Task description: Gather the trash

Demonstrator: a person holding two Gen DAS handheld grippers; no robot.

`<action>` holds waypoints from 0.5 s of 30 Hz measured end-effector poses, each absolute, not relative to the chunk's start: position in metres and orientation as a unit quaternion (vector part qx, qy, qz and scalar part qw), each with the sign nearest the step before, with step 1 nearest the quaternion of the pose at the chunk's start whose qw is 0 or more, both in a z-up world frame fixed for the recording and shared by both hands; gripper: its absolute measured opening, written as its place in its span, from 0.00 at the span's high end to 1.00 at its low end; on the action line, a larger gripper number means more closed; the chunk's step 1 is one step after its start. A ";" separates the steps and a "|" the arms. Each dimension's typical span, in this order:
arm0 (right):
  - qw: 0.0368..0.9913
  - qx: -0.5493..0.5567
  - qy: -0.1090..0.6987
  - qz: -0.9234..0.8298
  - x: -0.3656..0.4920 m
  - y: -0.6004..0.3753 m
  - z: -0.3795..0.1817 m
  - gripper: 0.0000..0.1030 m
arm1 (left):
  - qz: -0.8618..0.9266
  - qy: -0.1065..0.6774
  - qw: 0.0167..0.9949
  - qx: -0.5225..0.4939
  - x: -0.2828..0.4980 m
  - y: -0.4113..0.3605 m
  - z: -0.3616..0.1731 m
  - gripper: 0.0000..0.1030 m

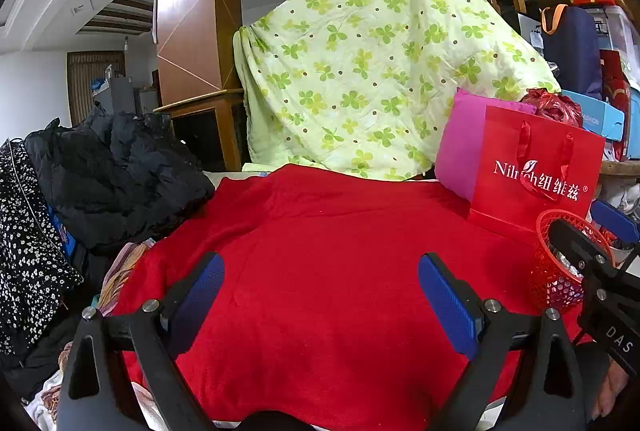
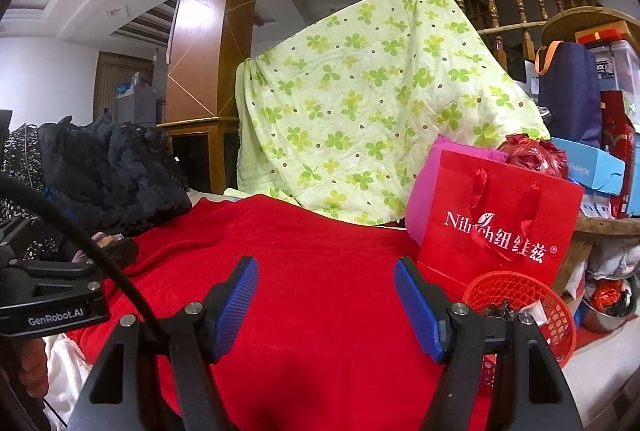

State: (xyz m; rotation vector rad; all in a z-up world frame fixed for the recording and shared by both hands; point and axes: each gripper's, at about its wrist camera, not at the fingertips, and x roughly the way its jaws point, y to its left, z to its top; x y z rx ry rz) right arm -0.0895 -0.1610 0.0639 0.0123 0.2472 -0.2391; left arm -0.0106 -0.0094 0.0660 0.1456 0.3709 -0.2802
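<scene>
- I see a red blanket (image 1: 340,271) covering the surface.
- A red basket (image 2: 520,295) sits beside a red bag (image 2: 500,231).
- Both my left hand-held gripper (image 1: 320,295) and right hand-held gripper (image 2: 326,303) are spread, holding nothing.

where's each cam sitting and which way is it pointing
Left wrist: on the left tongs, facing forward over the red blanket; its open blue pads show, with the right tongs at the right edge.
Right wrist: on the right tongs, same heading; open pads show, the left tongs' body at the left edge.
Shared: blanket, green clover quilt, red gift bag, red mesh basket.
</scene>
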 end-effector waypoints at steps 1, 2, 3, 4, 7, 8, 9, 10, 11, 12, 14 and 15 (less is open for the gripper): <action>0.985 0.005 0.122 -0.120 -0.090 -0.161 0.064 0.28 | -0.140 0.184 0.970 0.072 -0.010 -0.009 0.066 0.06; 0.985 0.005 0.121 -0.121 -0.090 -0.160 0.064 0.28 | -0.139 0.183 0.970 0.072 -0.011 -0.009 0.067 0.06; 0.985 0.004 0.120 -0.121 -0.090 -0.160 0.064 0.28 | -0.140 0.183 0.970 0.071 -0.011 -0.009 0.067 0.06; 0.985 0.003 0.120 -0.121 -0.090 -0.160 0.065 0.28 | -0.141 0.183 0.970 0.071 -0.011 -0.008 0.067 0.06; 0.985 0.003 0.120 -0.122 -0.090 -0.160 0.065 0.28 | -0.142 0.183 0.970 0.070 -0.011 -0.007 0.068 0.06; 0.985 0.004 0.121 -0.121 -0.090 -0.160 0.065 0.28 | -0.143 0.184 0.970 0.070 -0.011 -0.007 0.068 0.06; 0.985 0.004 0.121 -0.121 -0.089 -0.161 0.064 0.28 | -0.141 0.183 0.970 0.070 -0.011 -0.008 0.068 0.06; 0.985 0.004 0.121 -0.121 -0.090 -0.160 0.064 0.28 | -0.141 0.183 0.971 0.069 -0.011 -0.007 0.068 0.06; 0.985 0.004 0.121 -0.121 -0.090 -0.160 0.064 0.28 | -0.142 0.183 0.971 0.069 -0.011 -0.007 0.068 0.06; 0.985 0.004 0.121 -0.121 -0.089 -0.160 0.064 0.28 | -0.142 0.183 0.970 0.069 -0.011 -0.007 0.068 0.06; 0.985 0.005 0.123 -0.121 -0.087 -0.161 0.065 0.28 | -0.139 0.183 0.971 0.068 -0.011 -0.006 0.068 0.06; 0.985 0.005 0.124 -0.121 -0.086 -0.162 0.065 0.28 | -0.140 0.184 0.971 0.067 -0.010 -0.006 0.069 0.06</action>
